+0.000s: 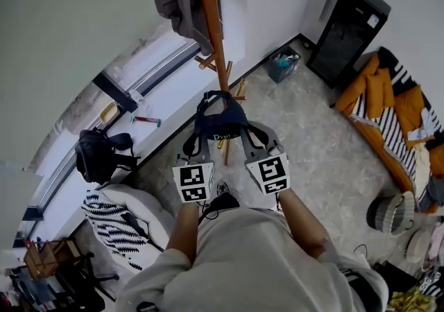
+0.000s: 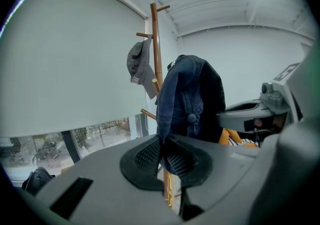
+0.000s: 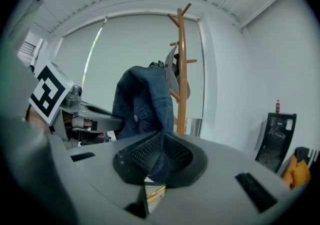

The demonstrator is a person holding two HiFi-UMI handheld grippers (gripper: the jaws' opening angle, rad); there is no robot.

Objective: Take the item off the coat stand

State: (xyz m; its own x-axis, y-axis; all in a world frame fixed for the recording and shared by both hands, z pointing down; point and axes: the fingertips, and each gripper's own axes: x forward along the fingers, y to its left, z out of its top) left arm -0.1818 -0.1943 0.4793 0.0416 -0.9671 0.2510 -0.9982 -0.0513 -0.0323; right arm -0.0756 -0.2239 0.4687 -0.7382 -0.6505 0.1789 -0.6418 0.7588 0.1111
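Note:
A dark blue denim cap (image 1: pixel 220 123) hangs between my two grippers, clear of the wooden coat stand (image 1: pixel 211 19), whose pole rises just behind it. My left gripper (image 1: pixel 199 130) is shut on the cap's left edge, and the fabric (image 2: pixel 192 96) rises from between its pads (image 2: pixel 150 155). My right gripper (image 1: pixel 245 127) is shut on the right edge, with the fabric (image 3: pixel 142 101) pinched in the same way. In the gripper views these are the left gripper (image 2: pixel 164 156) and the right gripper (image 3: pixel 159 161). A grey cap (image 1: pixel 179 0) still hangs high on the stand.
A black cabinet (image 1: pixel 347 30) stands by the far wall with a small bin (image 1: pixel 283 64) beside it. Orange cushions (image 1: pixel 378 92) lie at the right, a basket (image 1: pixel 392 213) below them. A black backpack (image 1: pixel 97 154) sits on the window sill, above a white seat (image 1: pixel 125 213).

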